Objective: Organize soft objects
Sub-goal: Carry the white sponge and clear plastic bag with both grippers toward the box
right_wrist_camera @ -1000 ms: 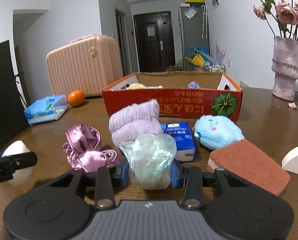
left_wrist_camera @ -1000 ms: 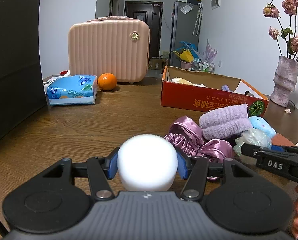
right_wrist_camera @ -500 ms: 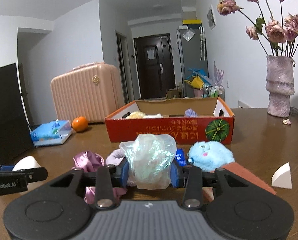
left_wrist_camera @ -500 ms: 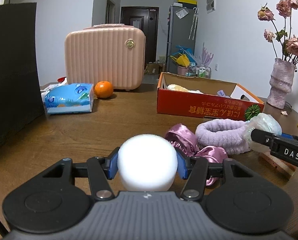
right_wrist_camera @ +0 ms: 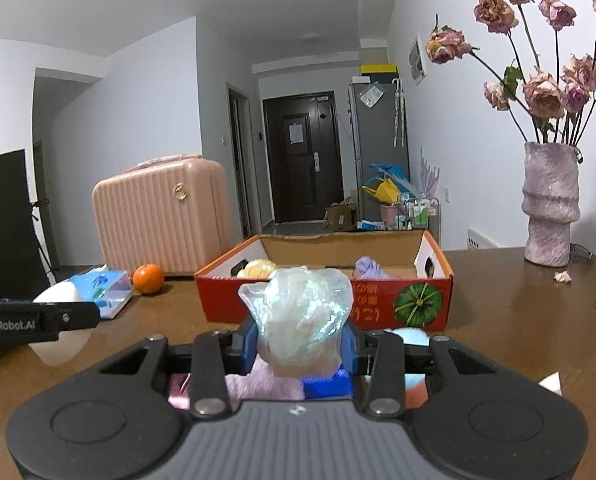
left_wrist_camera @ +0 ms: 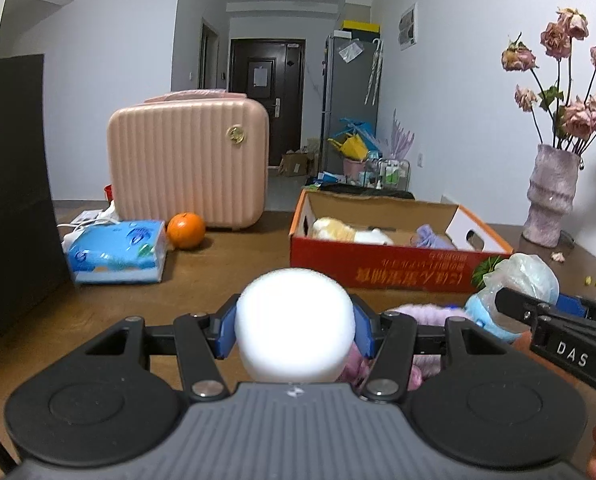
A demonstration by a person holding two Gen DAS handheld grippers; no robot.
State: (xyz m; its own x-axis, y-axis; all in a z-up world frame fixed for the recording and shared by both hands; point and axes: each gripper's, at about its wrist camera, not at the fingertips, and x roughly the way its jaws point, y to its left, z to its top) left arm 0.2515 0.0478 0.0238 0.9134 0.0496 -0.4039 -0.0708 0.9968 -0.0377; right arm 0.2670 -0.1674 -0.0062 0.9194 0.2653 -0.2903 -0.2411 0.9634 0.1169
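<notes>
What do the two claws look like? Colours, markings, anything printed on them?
Both match: a dark grey ribbed body, two round black discs, black linkage arms with silver pivot screws, and blue pads. The left claw reads "GenRobot.AI" on its side in the right wrist view; the right claw reads "DAS" in the left wrist view. No cables visible.

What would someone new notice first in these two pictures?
Probably the white foam ball clamped in the left gripper and the crinkled iridescent plastic bundle in the right gripper, both close to the lens. Behind them an open red cardboard box sits mid-table, with a pink suitcase at the far left.
</notes>
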